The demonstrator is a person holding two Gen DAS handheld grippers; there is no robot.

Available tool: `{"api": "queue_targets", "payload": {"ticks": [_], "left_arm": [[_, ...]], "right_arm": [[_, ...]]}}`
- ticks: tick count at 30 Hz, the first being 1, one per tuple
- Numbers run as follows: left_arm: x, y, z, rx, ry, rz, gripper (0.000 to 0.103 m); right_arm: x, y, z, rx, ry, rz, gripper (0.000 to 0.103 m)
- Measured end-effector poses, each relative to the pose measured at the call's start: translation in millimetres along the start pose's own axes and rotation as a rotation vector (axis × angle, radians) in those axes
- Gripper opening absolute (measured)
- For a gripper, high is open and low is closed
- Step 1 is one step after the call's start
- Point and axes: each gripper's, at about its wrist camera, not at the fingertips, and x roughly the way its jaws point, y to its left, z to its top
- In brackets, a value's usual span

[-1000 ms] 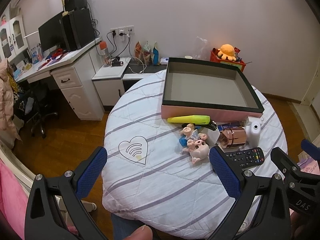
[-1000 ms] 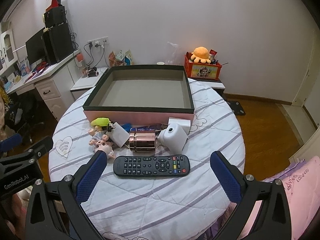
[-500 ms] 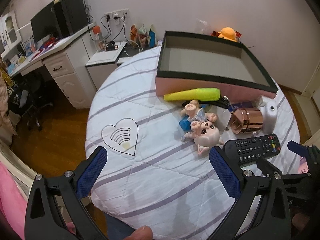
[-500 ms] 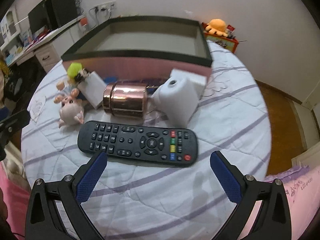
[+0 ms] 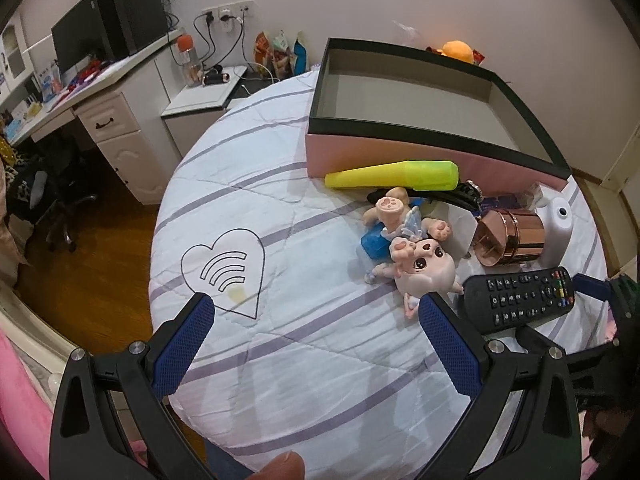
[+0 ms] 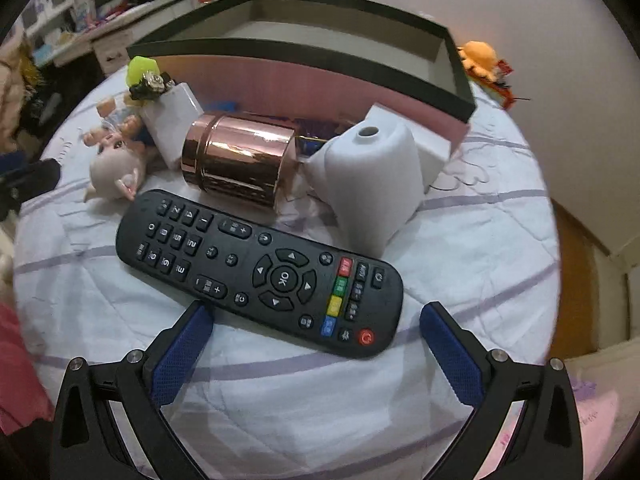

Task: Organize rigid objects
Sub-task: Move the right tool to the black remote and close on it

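Both the left gripper [image 5: 316, 332] and right gripper [image 6: 316, 334] are wide open; the black remote [image 6: 260, 272] lies by the table's [image 6: 480, 240] near edge

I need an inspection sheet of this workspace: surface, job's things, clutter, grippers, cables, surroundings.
Surface: round table under a white quilted cover with purple stripes and a heart print.
Job's things: remote nearest the right gripper; copper tin on its side; white bottle; pig doll; yellow tube against the box; box open, nothing seen inside.
Clutter: small white box; black watch; other small items partly hidden.
Grippers: left gripper open, over bare cover; right gripper open, at the remote's near edge.
Cables: plugged at the wall outlet.
Surroundings: desk with monitor, office chair, orange plush.
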Motion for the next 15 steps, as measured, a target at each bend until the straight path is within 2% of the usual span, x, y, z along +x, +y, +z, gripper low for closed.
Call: {"api": "queue_targets", "payload": {"ticks": [5, 9, 11, 15], "left_arm": [[3, -2, 0, 0.005, 0.005, 0.000, 0.103], [3, -3, 1, 0.004, 0.008, 0.003, 0.103], [3, -2, 0, 0.003, 0.013, 0.003, 0.103], [3, -2, -2, 0.006, 0.019, -0.001, 0.103]], "right_arm": [[11, -10, 12, -0.031, -0.041, 0.079, 0.103], [10, -5, 16, -0.070, -0.027, 0.120, 0.102], [3, 3, 14, -0.102, -0.021, 0.170, 0.100], [2, 5, 12, -0.115, -0.030, 0.167, 0.099]]}}
